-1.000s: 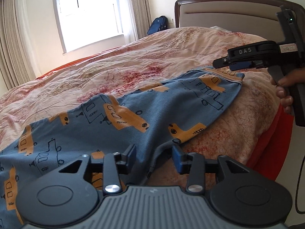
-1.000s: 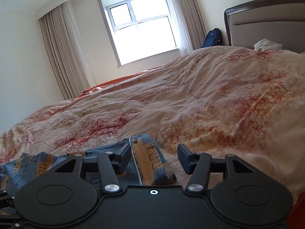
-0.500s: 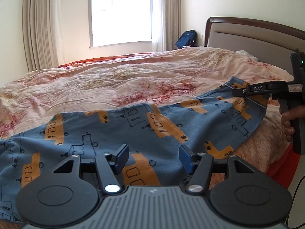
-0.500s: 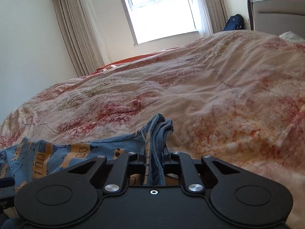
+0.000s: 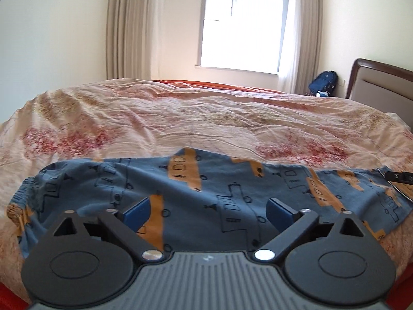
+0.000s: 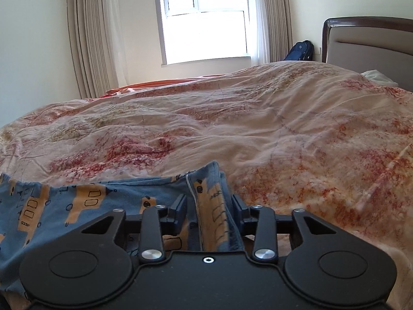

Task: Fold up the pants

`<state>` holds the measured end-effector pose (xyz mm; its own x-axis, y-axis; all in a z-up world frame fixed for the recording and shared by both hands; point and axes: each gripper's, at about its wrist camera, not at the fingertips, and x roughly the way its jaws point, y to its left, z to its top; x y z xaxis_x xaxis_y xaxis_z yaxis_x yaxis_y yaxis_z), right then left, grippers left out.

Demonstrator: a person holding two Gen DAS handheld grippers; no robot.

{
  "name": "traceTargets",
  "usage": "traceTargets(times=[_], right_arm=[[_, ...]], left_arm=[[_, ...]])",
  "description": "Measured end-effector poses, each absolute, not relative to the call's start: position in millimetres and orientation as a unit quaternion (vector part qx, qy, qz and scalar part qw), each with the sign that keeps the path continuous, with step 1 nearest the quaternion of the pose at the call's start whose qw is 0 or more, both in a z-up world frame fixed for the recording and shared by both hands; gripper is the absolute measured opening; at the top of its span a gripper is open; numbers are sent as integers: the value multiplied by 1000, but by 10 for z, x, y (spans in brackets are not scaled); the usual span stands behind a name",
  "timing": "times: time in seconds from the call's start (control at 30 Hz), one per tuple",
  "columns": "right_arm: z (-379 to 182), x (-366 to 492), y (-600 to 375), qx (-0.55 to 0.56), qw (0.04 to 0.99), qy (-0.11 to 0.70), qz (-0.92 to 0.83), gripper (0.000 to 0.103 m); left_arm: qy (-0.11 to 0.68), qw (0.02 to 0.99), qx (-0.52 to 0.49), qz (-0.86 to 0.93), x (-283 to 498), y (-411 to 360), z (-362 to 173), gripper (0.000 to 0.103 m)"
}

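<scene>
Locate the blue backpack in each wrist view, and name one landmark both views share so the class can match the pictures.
Left wrist view: the blue backpack sits at far right, on the floor just left of the headboard.
Right wrist view: the backpack is right of centre, between curtain and headboard.
Shared landmark: the bright window.

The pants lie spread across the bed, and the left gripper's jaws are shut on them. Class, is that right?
Not quite. The left wrist view shows the left gripper with jaws wide open above the pants, gripping nothing. The pants do lie spread across the bed.
</scene>
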<state>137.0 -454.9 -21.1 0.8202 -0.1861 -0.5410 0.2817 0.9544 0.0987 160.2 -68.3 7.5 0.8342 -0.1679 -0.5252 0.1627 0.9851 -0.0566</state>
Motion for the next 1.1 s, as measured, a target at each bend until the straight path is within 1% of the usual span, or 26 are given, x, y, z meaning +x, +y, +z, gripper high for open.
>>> traceTargets(times=[0.03,0.07,0.1,0.17,0.23,0.27,0.37,0.47,0.6,0.87,0.97,1.03,1.07,1.1], right_arm=[[-171,1335,-4525,88,953,265,-122,66],[-124,1300,-4478,85,956,254,-119,76],[-89,1271,-4422,78,959,246,-114,80],[-9,1217,-4242,61,967,229,-99,94],[38,1178,-4017,52,973,214,-67,101],[51,1172,-3866,50,976,209,-42,102],[18,1197,-3470,44,977,207,18,102],[-74,1280,-3043,43,973,217,59,102],[-218,1372,-2650,53,967,234,86,102],[-383,1412,-2353,32,963,256,79,102],[-408,1411,-2347,26,963,259,77,102],[-420,1421,-2340,24,962,260,76,102],[-428,1427,-2335,23,962,261,75,102],[-434,1432,-2327,21,962,261,74,102]], left_arm=[[273,959,-11,-77,1599,-616,78,102],[272,960,-18,-67,1598,-533,81,102],[272,960,-25,-55,1590,-446,86,102],[268,962,-40,-30,1542,-247,97,102],[261,964,-55,3,1477,-29,96,102],[258,964,-60,18,1445,71,96,102],[247,965,-63,56,1381,355,81,102],[253,962,-63,84,1394,628,16,102],[260,959,-84,79,1464,881,-94,102],[276,946,-164,39,1739,1231,-329,101],[275,942,-184,50,1764,1307,-357,89],[274,939,-200,63,1763,1364,-369,73],[272,937,-208,67,1754,1385,-372,69],[272,935,-218,68,1746,1409,-376,60]])
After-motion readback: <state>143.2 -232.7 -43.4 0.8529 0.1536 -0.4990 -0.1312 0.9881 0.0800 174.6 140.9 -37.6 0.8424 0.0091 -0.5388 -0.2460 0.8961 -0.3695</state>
